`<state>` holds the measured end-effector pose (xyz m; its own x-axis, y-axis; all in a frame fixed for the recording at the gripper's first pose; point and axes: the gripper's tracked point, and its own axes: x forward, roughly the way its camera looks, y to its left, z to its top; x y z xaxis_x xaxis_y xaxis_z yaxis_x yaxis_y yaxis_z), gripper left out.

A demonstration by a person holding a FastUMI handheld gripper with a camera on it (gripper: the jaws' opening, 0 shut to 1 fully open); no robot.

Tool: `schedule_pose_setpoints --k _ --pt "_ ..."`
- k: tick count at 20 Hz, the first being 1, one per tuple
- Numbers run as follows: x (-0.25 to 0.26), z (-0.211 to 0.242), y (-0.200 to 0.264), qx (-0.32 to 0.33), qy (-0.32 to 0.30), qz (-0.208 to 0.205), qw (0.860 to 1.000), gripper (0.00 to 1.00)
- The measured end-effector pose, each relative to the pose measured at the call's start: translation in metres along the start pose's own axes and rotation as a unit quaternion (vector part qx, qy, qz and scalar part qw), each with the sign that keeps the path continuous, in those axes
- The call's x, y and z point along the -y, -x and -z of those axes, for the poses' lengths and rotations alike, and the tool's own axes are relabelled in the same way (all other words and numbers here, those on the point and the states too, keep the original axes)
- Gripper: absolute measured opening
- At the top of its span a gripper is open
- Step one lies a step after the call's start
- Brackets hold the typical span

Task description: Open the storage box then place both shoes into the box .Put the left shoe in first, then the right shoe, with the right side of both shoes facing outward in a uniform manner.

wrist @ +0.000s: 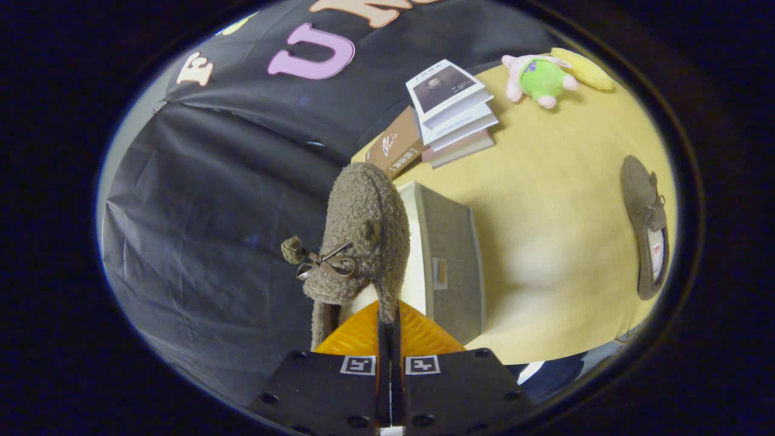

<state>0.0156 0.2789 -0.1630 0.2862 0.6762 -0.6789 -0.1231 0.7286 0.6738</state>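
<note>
My gripper (387, 324) is shut on the rim of a brown fuzzy shoe (363, 236) with a small bow and pom-pom. The shoe hangs lifted, toe pointing away from the fingers. Just beyond and beside it stands the grey storage box (451, 260) on the yellow table (545, 200), its pale inner wall showing, so it looks open. A second matching brown shoe (648, 227) lies flat on the table well off to the far side of the box, its insole showing.
A stack of books (454, 112) lies past the box near the table's back edge, with a brown book (396, 145) beside it. A green and pink plush toy (540, 79) and a yellow item (584, 68) sit at the far corner.
</note>
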Motion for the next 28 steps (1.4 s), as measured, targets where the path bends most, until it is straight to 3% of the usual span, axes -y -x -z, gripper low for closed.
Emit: schedule_pose_setpoints --k 9,13,18,20,22,27,28 --pt "-0.001 0.033 -0.090 -0.055 0.058 0.114 0.990 0.04" --pt "0.002 0.041 -0.109 -0.063 0.058 0.145 0.986 0.04" --pt "0.001 0.045 -0.134 -0.070 0.069 0.151 0.984 0.06" --pt "-0.012 0.048 -0.139 -0.072 0.068 0.130 0.987 0.14" --pt "-0.029 0.050 -0.132 -0.085 0.063 0.102 0.989 0.28" --pt "-0.037 0.047 -0.119 -0.078 0.103 0.082 0.988 1.00" --pt "-0.041 0.047 -0.115 -0.077 0.104 0.075 0.989 1.00"
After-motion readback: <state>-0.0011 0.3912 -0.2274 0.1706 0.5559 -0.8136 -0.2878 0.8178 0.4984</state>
